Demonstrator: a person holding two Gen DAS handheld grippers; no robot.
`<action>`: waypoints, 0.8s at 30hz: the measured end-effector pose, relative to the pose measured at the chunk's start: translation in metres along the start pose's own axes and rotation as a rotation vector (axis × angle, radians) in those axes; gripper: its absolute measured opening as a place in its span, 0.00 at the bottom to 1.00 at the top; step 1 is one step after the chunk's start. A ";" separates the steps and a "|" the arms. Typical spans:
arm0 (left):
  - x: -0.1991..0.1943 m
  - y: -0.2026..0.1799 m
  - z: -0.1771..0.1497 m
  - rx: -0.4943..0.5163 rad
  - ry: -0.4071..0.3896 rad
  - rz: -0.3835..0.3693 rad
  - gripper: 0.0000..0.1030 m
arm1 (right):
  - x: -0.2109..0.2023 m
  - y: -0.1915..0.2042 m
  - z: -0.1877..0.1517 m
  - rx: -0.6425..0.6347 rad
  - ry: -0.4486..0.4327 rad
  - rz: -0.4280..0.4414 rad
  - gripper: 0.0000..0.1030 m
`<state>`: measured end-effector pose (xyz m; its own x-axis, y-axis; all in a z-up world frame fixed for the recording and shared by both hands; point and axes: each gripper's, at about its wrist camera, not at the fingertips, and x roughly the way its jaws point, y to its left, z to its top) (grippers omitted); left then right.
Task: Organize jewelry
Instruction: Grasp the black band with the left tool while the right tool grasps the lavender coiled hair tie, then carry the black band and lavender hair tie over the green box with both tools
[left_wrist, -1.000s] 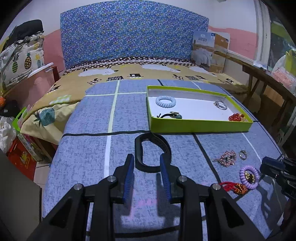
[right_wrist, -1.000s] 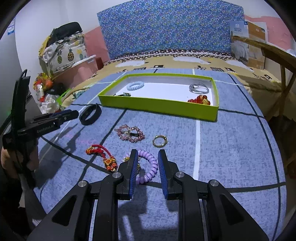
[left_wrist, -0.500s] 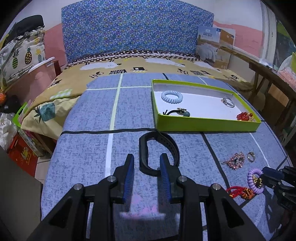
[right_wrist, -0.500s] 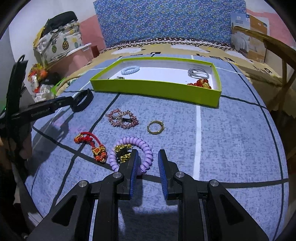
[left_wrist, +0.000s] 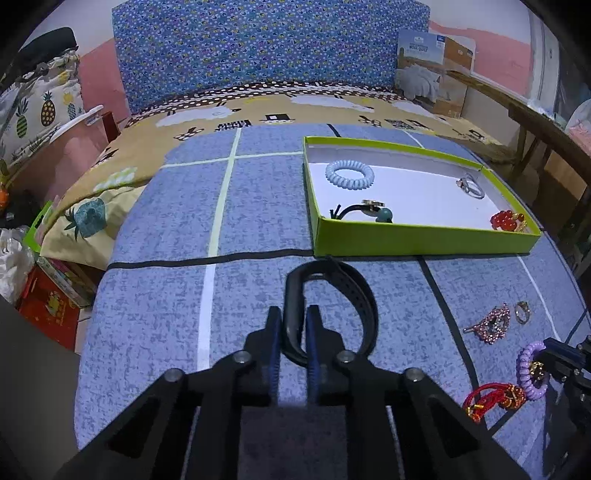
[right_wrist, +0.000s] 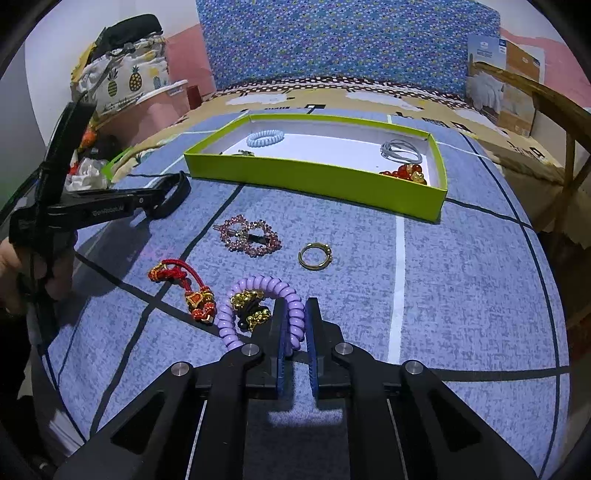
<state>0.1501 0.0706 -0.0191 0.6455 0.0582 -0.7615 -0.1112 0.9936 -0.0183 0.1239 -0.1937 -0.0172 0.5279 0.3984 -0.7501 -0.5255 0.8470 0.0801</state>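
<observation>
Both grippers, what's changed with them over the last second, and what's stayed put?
The left gripper moved forward and closed on the black wristband. The right gripper closed on the purple coil hair tie. The green box and its contents, the pink hair clip, gold ring and red charm stayed put.

Matt black rubbery band (left_wrist: 364, 295), glossy purple plastic coil (right_wrist: 286, 295), speckled blue cloth (right_wrist: 461, 277)
</observation>
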 end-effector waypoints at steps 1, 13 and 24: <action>-0.001 0.000 -0.001 0.000 -0.003 -0.002 0.13 | -0.002 0.000 0.000 0.000 -0.004 0.001 0.09; -0.023 -0.003 -0.011 0.016 -0.058 -0.025 0.12 | -0.021 -0.008 0.000 0.031 -0.050 -0.011 0.09; -0.055 -0.007 -0.015 0.015 -0.124 -0.062 0.12 | -0.036 -0.013 0.004 0.060 -0.094 -0.015 0.09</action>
<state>0.1043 0.0594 0.0131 0.7395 0.0074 -0.6731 -0.0573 0.9970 -0.0520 0.1146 -0.2177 0.0109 0.5973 0.4140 -0.6869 -0.4773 0.8718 0.1104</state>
